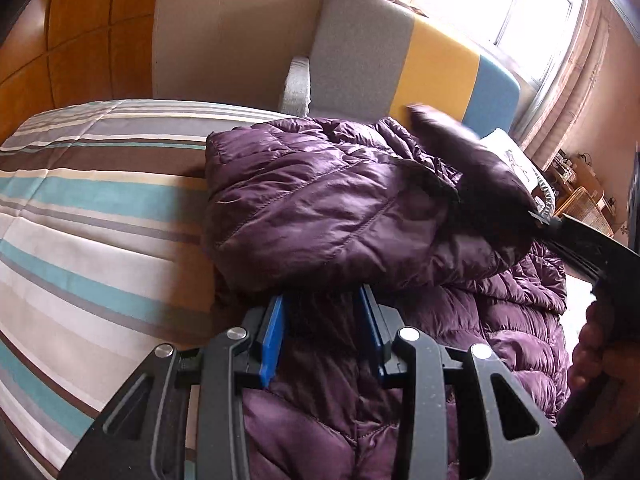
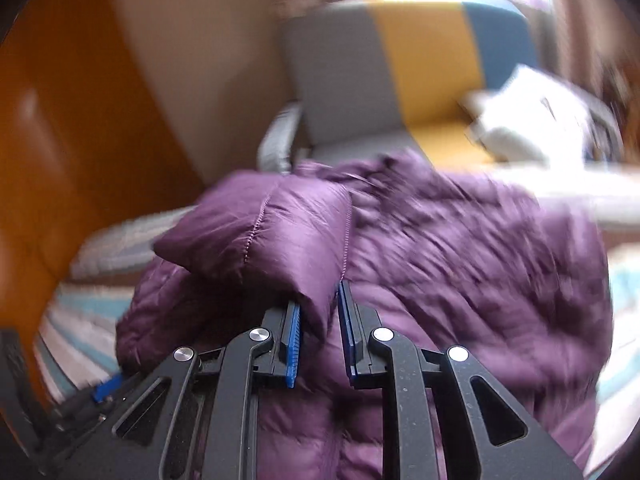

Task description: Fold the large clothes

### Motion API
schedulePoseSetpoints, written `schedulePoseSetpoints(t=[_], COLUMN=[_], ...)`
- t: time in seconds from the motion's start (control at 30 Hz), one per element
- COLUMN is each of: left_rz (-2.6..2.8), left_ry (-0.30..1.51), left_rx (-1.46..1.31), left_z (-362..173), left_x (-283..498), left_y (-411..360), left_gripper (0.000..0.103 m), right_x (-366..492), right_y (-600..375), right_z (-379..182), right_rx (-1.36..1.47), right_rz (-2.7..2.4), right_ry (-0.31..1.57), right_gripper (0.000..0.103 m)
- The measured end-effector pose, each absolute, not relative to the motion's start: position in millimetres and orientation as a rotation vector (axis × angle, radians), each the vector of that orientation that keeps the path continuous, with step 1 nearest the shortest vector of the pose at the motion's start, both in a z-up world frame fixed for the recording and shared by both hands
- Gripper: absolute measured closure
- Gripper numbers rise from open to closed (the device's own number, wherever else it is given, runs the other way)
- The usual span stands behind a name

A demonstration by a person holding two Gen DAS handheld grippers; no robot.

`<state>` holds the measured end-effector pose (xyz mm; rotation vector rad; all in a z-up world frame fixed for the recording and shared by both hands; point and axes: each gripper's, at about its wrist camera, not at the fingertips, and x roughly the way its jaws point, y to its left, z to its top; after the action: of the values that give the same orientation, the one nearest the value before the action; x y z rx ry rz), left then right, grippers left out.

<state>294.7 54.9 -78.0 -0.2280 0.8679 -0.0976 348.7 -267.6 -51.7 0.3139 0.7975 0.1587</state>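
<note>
A purple quilted down jacket (image 1: pixel 320 200) lies on a striped bed (image 1: pixel 80 200), partly folded over itself. My left gripper (image 1: pixel 324 296) has its blue pads around a fold of the jacket's edge, with the tips hidden under the fabric. My right gripper (image 2: pixel 318 300) is shut on a puffy flap of the jacket (image 2: pixel 260 236) and holds it lifted above the rest of the garment (image 2: pixel 460 260). The right gripper also shows in the left wrist view (image 1: pixel 536 216), gripping a dark raised part of the jacket. The right wrist view is blurred by motion.
A headboard in grey, yellow and blue (image 1: pixel 400 56) stands behind the bed. A white pillow (image 1: pixel 516 160) lies at the right, with wicker furniture (image 1: pixel 584 200) beyond it. An orange wooden wardrobe (image 1: pixel 80 32) is at the left. A bright window (image 1: pixel 520 0) is at the back right.
</note>
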Motion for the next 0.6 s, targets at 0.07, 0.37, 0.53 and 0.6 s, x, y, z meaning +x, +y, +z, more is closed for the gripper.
schedulePoseSetpoints(t=[0.07,0.37,0.53,0.6], left_rz=[-0.103,-0.116,-0.112,-0.109], left_ry=[0.864,0.825,0.811,0.808], left_rx=[-0.221,-0.180,-0.157,-0.151], left_z=[-77,-63,-56,-55], left_x=[293,287,289,291], left_y=[53,40,37,36], left_gripper=[0.069,0.067,0.065,0.065], right_x=[344,312,317,327], right_y=[-289,-335,-364,-371], right_z=[-63,-81,-89,-93], right_rx=[0.397,0.489,0.626,0.652], right_rz=[0.127,0.057,0.015,-0.006], right_ry=[0.822,0.821,0.817,0.823], right_gripper=[0.085,0.047,0.047,0.048])
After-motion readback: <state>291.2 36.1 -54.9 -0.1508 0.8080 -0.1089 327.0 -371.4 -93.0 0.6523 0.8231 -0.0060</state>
